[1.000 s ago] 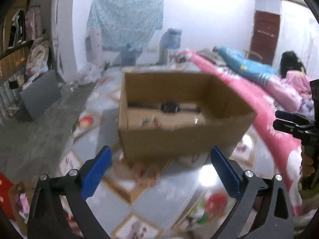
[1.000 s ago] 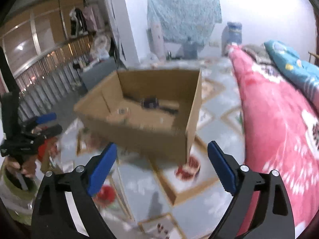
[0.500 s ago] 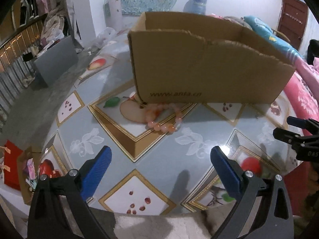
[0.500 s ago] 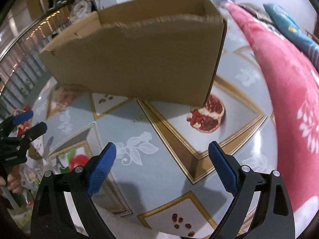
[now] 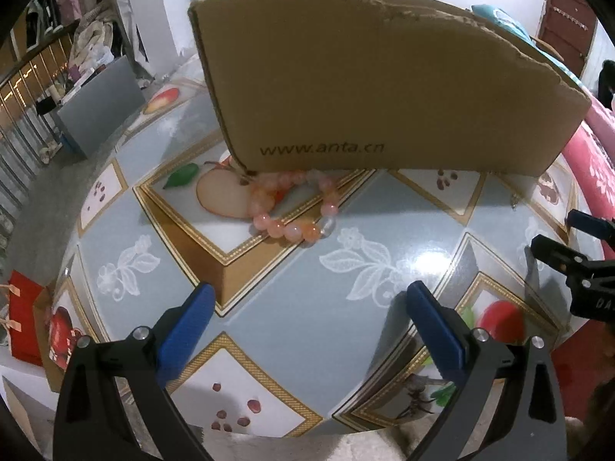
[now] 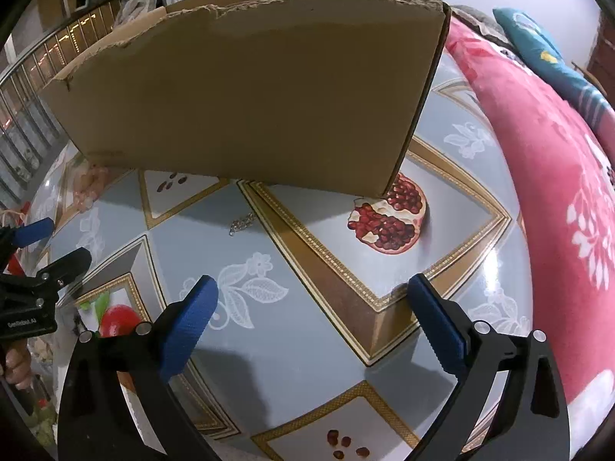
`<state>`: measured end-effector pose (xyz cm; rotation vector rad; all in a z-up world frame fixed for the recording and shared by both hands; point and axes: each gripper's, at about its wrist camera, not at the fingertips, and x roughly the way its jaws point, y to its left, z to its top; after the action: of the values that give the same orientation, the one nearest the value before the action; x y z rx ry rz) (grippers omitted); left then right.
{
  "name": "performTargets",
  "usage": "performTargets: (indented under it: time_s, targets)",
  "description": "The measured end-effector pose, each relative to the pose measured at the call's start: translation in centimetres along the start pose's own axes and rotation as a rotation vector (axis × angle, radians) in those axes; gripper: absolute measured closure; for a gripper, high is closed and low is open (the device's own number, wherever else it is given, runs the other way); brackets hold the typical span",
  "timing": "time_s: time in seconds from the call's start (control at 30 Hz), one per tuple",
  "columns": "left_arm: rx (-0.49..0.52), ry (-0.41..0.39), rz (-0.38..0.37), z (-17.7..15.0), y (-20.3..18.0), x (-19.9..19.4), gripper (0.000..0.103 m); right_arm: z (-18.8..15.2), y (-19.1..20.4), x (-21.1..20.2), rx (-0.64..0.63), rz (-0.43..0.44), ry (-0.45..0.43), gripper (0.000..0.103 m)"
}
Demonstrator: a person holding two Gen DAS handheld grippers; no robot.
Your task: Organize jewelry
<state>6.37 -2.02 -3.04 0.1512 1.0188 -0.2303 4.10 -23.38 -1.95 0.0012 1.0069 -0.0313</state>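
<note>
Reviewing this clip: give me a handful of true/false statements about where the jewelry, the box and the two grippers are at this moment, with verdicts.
1. The pink bead bracelet lies on the table right against the front wall of the cardboard box. True.
2. The left gripper is shut on the bracelet. False: its jaws are wide open with nothing between them, short of the bracelet.
3. A small silver chain lies on the table in front of the box. True.
4. The right gripper holds the chain. False: it is open and empty, and the chain lies apart from it.
5. The box lies tipped on its side. False: it stands upright.
</note>
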Motion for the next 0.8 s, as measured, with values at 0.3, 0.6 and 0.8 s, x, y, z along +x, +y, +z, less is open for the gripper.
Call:
performTargets:
  time_s: [0.3, 0.6, 0.8]
  targets:
    - [0.009, -0.010, 0.009, 0.0, -0.1, 0.0, 0.005, -0.4, -0.2, -0.1, -0.001, 0.000, 0.000, 0.008]
    - [0.009, -0.009, 0.009, 0.1, -0.1, 0.0, 0.005, 0.3, 0.1, 0.3, 0.000, -0.002, 0.011, 0.008]
    - [0.008, -0.009, 0.011, 0.0, -0.1, 0.0, 0.005, 0.7, -0.1, 0.6, 0.002, 0.000, 0.017, 0.008]
